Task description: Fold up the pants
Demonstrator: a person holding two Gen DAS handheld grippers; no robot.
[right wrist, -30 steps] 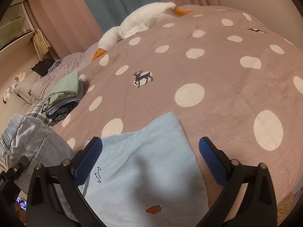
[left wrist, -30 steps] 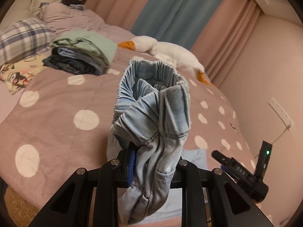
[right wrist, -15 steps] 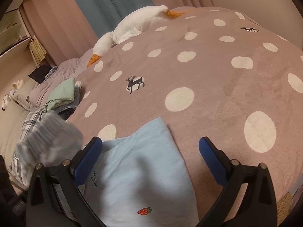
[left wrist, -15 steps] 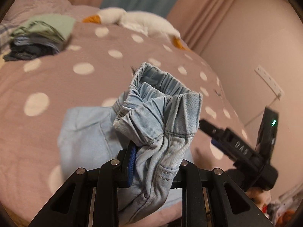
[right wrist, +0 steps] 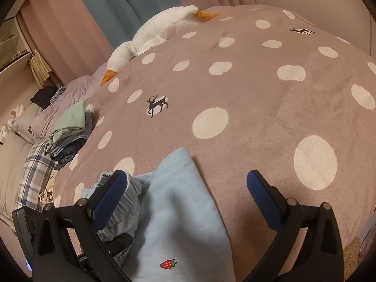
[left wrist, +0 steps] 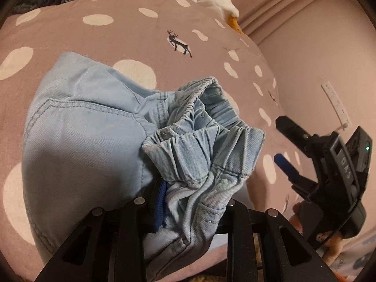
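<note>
- Left wrist view: bed (left wrist: 131, 35), dotted cover, carries the pants (left wrist: 77, 138) flat near its front edge.
- Left claw (left wrist: 195, 202) pinches their bunched waistband (left wrist: 206, 145), jaws just easing wider.
- Right claw (right wrist: 185, 195) hangs spread, empty, just right of the waistband.

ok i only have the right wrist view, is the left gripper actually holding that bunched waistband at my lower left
Observer: Yes. In the left wrist view, the left gripper is clamped on the gathered waistband. Its jaws have just eased open slightly, with cloth between them.
Operator: what does the rest of the pants look like from there
Observer: The pants lie spread on the dotted bedspread to the left of the bunch, stitched seams facing up.
Operator: and my right gripper
Observer: The right gripper sits to the right of the waistband, clear of the cloth, with a green light lit on its body.
</note>
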